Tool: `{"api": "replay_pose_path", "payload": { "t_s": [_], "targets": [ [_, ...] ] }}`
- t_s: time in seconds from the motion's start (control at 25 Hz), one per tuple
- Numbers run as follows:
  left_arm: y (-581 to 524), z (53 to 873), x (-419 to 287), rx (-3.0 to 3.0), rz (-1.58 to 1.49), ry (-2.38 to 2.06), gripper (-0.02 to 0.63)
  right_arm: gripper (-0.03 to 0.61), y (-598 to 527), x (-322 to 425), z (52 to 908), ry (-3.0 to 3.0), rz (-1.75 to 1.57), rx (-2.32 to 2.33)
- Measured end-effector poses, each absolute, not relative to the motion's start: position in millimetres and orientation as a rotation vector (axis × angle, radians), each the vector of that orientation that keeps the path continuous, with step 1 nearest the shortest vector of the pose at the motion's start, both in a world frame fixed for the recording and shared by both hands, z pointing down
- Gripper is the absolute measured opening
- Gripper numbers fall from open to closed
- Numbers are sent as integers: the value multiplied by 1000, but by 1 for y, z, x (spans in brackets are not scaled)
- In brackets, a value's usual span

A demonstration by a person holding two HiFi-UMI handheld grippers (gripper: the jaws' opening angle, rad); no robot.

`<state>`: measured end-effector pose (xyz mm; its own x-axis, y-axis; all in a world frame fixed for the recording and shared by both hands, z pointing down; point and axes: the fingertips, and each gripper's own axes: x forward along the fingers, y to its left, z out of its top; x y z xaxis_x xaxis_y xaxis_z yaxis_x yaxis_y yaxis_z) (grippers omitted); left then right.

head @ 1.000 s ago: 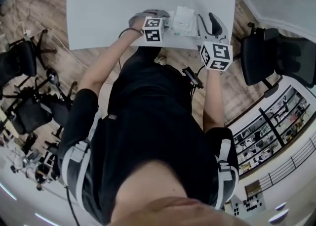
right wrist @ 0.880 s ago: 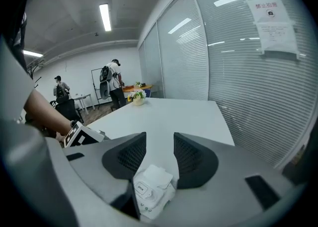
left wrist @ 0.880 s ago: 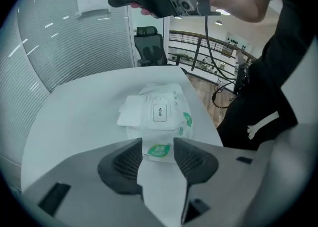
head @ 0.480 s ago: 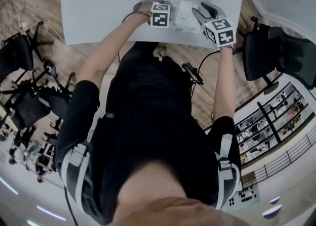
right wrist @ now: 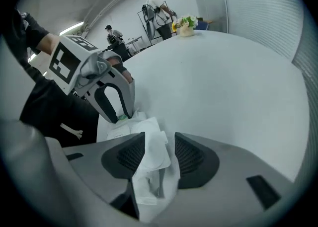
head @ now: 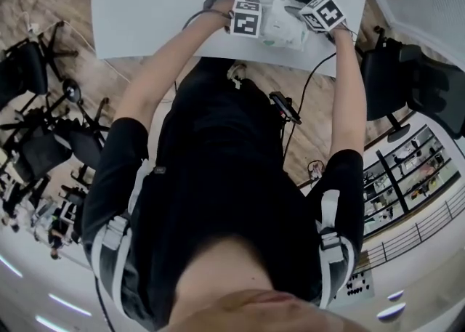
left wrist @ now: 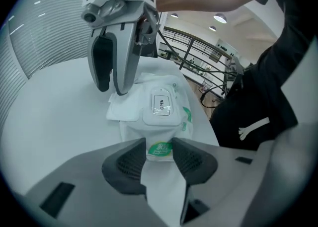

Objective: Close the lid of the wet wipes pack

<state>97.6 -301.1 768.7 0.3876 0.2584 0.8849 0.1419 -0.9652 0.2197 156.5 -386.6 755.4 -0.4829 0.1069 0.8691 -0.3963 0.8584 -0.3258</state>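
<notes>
The white wet wipes pack [head: 282,31] lies near the front edge of the table. Its hinged lid [left wrist: 124,111] is flipped open to the side, baring the "OPEN" sticker [left wrist: 161,106]. My left gripper [left wrist: 160,152] points steeply down over the pack's near end. Its jaws have just been closing, and the green label [left wrist: 160,149] sits between them. I see no firm pinch. My right gripper [right wrist: 160,144] stands at the opposite end. Its jaws have just been opening, and the open lid [right wrist: 151,154] lies loose between them. Each gripper shows in the other's view: the right gripper [left wrist: 110,89] and the left gripper [right wrist: 118,117].
The white table [head: 160,3] stretches away behind the pack. Black office chairs stand right [head: 407,83] and left [head: 29,76] of the person. A pot of flowers [right wrist: 186,25] is at the table's far end, with people [right wrist: 159,7] standing beyond it.
The right gripper has dropped from beside the table's front edge onto the pack's lid end and tipped downward. The left gripper has sunk slightly toward the pack.
</notes>
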Motion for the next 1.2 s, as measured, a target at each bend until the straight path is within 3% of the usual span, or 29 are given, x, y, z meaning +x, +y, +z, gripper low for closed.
{"api": "replay_pose_path", "payload": {
  "t_s": [0.36, 0.68, 1.0, 1.2],
  "targets": [
    [-301, 767, 107, 2521, 1637, 363, 175, 150, -377, 159, 766, -1945, 679, 55],
    [-297, 770, 106, 2529, 1644, 329, 175, 101, -343, 156, 715, -2060, 654, 29],
    [-300, 771, 113, 2535, 1714, 256, 175, 141, -263, 155, 734, -2012, 614, -46],
    [-299, 773, 109, 2515, 1722, 254, 175, 121, -266, 152, 746, -1976, 528, 96]
  ]
}}
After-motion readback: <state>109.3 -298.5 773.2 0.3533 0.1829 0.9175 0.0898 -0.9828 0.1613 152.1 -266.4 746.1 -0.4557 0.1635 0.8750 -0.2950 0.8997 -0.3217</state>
